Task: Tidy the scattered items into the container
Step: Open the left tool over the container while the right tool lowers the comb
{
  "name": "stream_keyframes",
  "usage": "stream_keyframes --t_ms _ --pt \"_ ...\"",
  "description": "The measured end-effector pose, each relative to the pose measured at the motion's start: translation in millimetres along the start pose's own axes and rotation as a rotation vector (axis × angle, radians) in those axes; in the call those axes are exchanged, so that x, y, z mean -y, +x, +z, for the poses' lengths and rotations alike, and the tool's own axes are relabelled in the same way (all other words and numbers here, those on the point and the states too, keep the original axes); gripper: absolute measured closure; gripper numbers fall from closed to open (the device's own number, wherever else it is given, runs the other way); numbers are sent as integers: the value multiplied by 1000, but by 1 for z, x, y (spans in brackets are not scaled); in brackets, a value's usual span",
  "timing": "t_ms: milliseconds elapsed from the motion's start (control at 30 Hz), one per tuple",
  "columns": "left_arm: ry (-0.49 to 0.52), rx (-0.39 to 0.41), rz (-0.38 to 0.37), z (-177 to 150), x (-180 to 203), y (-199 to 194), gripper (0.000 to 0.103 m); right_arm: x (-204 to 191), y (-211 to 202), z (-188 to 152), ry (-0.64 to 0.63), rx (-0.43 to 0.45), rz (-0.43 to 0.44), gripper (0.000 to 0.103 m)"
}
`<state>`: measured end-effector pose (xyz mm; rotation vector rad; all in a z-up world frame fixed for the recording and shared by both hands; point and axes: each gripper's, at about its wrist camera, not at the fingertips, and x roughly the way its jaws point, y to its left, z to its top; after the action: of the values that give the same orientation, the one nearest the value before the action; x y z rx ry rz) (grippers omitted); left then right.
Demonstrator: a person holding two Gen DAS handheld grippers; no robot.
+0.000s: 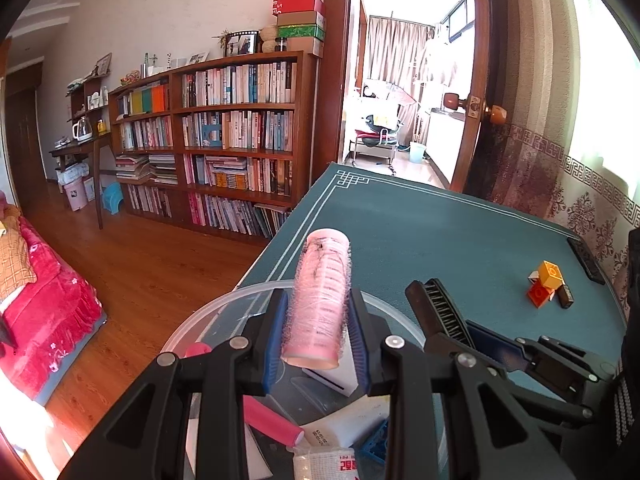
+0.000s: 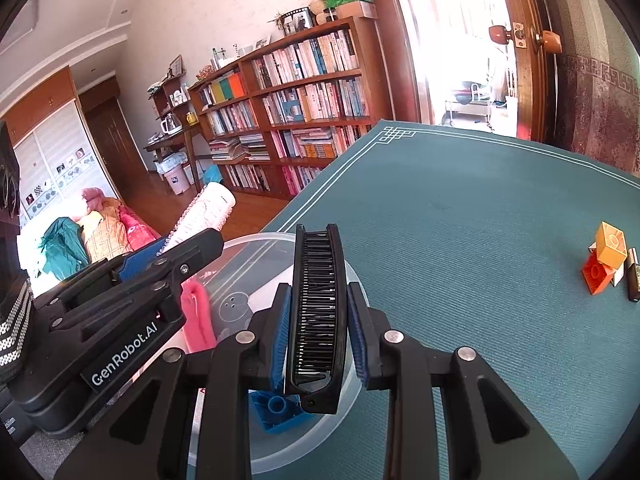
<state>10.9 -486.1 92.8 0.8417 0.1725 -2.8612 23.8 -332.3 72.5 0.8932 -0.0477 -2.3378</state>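
My left gripper (image 1: 318, 312) is shut on a pink hair roller (image 1: 320, 296) and holds it upright above the clear plastic container (image 1: 192, 320). The right gripper (image 2: 318, 320) is shut on a black folding comb (image 2: 318, 320), held over the container's right rim (image 2: 356, 276). Inside the container lie a pink roller (image 1: 272, 420), a white box (image 1: 340, 376), a white tube (image 1: 352, 424), a gauze roll (image 1: 324, 464) and a blue brick (image 2: 276, 408). On the green mat to the far right sit an orange block (image 2: 610, 246) stacked on a red one (image 2: 598, 276), beside a small dark brown item (image 2: 633, 280).
The green table mat (image 2: 460, 220) stretches ahead. A black remote (image 1: 586, 260) lies at its right edge by the curtain. Left of the table are wooden floor, a bookshelf (image 1: 224, 128) and a bed with a red cover (image 1: 44, 308).
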Motion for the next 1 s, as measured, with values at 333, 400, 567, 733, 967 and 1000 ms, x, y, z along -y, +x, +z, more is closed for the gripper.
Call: stream_keyframes --t_ms 333,400,567,733,967,1000 --pt "-11 -2 11 0 -6 1 69 -3 7 -6 -20 -7 -2 73" --pt "-7 -3 10 0 -5 1 69 -3 8 -6 -22 -7 -2 73" --pt "-6 -2 8 0 -4 1 69 -3 7 -7 -23 -6 3 73" --pt "-11 1 10 0 -5 -1 69 -5 9 -8 -28 -13 12 73" --pt "-79 -2 -2 2 -18 -2 40 -3 14 -11 -12 -42 44 73" --pt "-81 1 2 3 -19 -2 40 -1 15 -12 -4 -48 49 73"
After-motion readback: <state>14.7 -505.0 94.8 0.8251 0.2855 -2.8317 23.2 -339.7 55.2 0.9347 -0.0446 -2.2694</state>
